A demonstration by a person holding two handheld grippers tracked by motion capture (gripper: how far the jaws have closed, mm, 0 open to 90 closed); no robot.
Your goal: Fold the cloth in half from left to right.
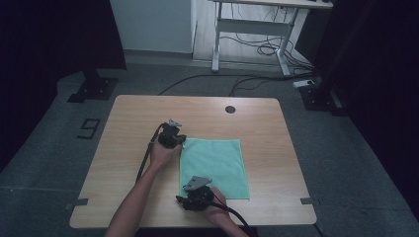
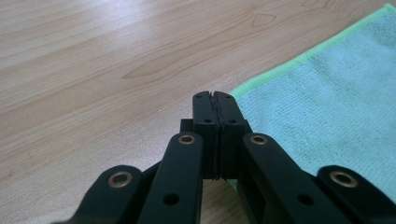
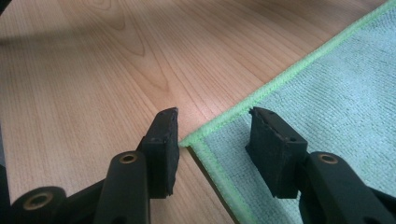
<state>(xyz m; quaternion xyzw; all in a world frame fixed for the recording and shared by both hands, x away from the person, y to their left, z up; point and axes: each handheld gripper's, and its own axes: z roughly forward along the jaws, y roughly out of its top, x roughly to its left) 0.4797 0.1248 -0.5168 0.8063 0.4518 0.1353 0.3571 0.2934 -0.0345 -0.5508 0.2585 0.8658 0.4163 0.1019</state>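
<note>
Green cloth (image 1: 213,167) is lying flat on the table (image 1: 128,118), right of centre. Left gripper (image 2: 215,96) is sitting at the cloth's far left corner, jaws pressed together on the hem. Right gripper (image 3: 214,122) is straddling the near left corner, jaws apart, pads not pressing the cloth.

Towel (image 2: 327,93) corner hidden behind closed jaws; far edges cut off.
</note>
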